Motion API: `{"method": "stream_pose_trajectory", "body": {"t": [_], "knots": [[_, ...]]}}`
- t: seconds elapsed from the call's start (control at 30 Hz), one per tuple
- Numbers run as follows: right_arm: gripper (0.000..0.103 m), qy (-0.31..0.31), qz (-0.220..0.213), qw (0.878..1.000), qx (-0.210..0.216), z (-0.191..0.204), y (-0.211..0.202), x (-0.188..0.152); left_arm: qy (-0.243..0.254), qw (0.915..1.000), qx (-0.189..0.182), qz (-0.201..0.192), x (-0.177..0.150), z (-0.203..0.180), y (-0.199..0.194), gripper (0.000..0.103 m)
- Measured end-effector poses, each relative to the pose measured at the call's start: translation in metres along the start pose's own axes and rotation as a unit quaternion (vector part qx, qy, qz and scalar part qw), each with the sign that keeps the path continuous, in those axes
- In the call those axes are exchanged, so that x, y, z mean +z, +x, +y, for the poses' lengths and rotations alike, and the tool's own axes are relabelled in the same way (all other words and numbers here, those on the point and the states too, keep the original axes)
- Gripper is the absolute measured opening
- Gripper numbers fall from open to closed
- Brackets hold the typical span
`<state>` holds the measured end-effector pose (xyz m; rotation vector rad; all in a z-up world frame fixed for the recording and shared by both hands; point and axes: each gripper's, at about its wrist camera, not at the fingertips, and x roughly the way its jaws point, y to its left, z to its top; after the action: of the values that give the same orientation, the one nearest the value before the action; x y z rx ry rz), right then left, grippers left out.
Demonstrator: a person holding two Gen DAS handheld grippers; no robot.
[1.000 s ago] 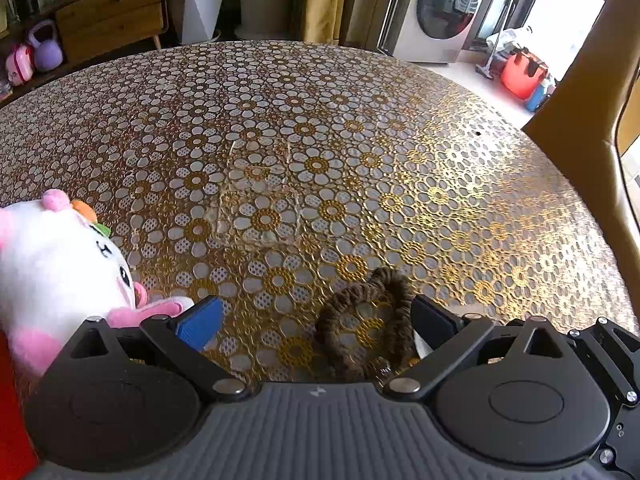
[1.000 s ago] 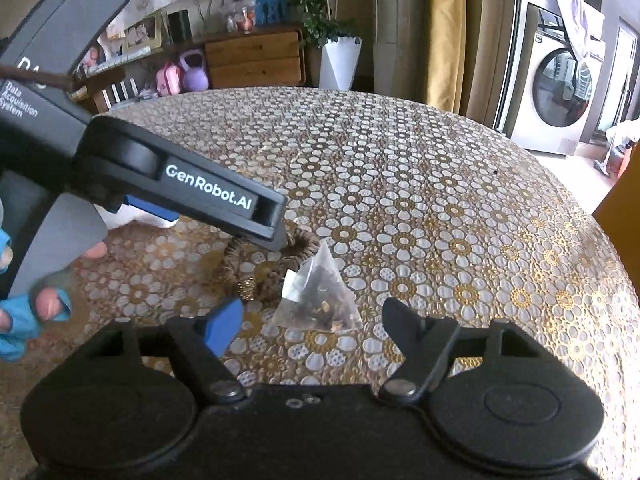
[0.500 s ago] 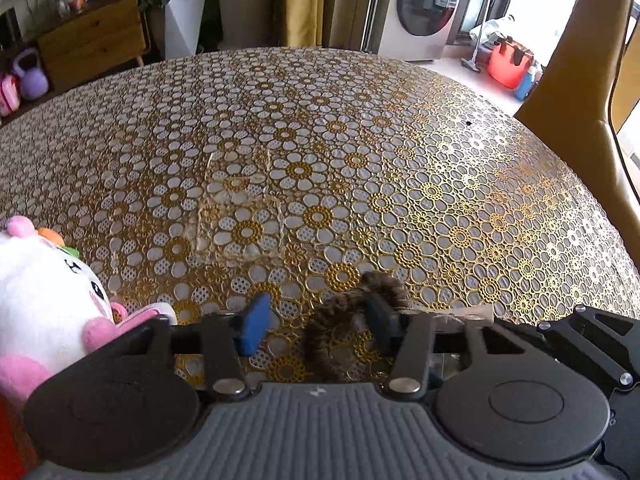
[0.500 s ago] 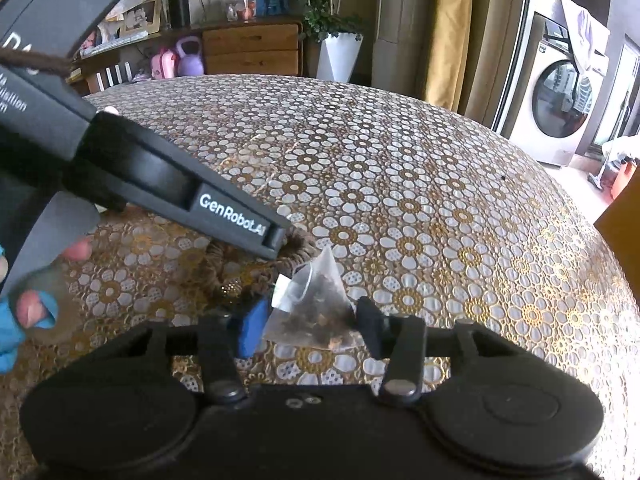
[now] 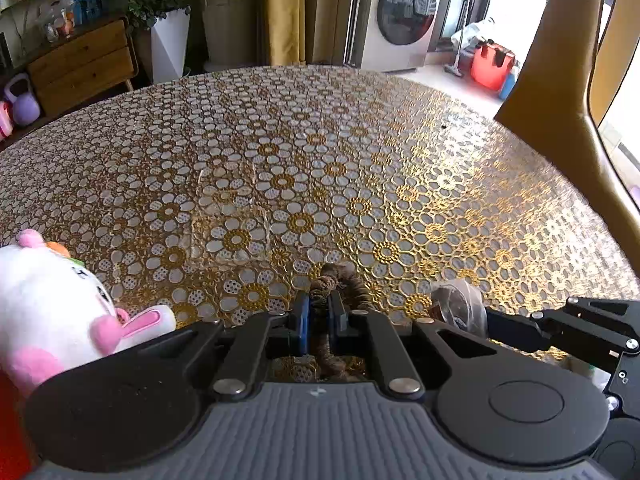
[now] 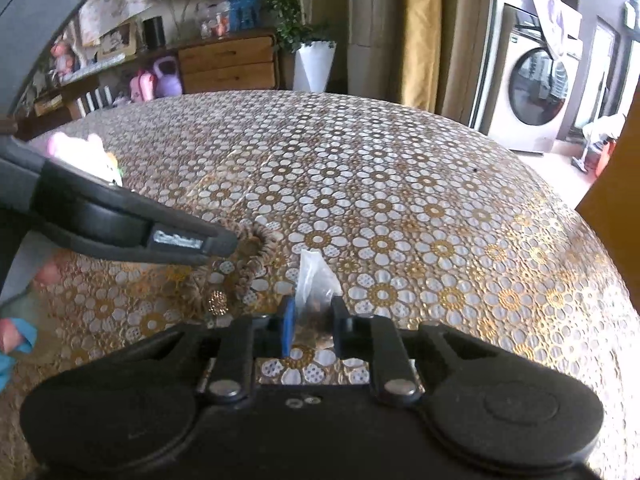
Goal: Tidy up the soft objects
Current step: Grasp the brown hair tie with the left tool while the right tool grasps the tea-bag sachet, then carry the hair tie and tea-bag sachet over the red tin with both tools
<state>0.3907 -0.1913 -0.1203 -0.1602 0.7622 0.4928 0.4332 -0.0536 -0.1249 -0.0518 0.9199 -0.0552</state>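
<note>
A brown braided scrunchie [image 5: 338,278] lies on the gold flower-patterned table [image 5: 360,152]. My left gripper [image 5: 318,312] is shut on its near side, the jaws closing tight with the pads pressing the braid. In the right wrist view the same scrunchie [image 6: 256,254] pokes out past the left gripper [image 6: 218,244]. A clear pyramid tea bag [image 6: 316,280] with dark leaves stands just right of the scrunchie. My right gripper [image 6: 314,316] is closing on it, and the bag is squeezed between the pads. From the left wrist the tea bag [image 5: 458,300] shows at lower right.
A white and pink plush toy [image 5: 52,304] lies at the table's left edge, close to my left gripper. A tan chair back [image 5: 560,80] rises at the right rim. A hand [image 6: 20,332] holds the left gripper. A cabinet, a planter and a washing machine stand beyond the table.
Both grippers went from wide open to shut. The left one closed on the scrunchie and the right one on the tea bag, flattening it. Neither hand shifted much.
</note>
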Motion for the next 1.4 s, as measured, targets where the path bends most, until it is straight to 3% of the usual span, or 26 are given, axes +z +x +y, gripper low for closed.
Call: {"method": "stream_pose_trajectory", "body": {"t": [0.27,0.6,1.13,1.4], "knots": [[0.016,0.046,-0.008,0.999,0.02,-0.004,-0.036,-0.004,-0.016,0.9996,-0.019,-0.015,-0.004,0.007,-0.04,0.008],[0.016,0.039,-0.026,0.998,0.046,0.02,-0.096,-0.003,-0.013,0.9992,-0.032,-0.023,-0.021,0.018,-0.104,0.008],[0.016,-0.007,-0.046,0.995,0.083,0.1,-0.176,0.002,-0.032,0.9984,-0.026,-0.038,-0.068,0.079,-0.212,0.008],[0.016,-0.028,-0.055,0.99,0.13,0.15,-0.201,0.01,-0.042,0.9977,-0.024,-0.048,-0.092,0.116,-0.257,0.008]]}}
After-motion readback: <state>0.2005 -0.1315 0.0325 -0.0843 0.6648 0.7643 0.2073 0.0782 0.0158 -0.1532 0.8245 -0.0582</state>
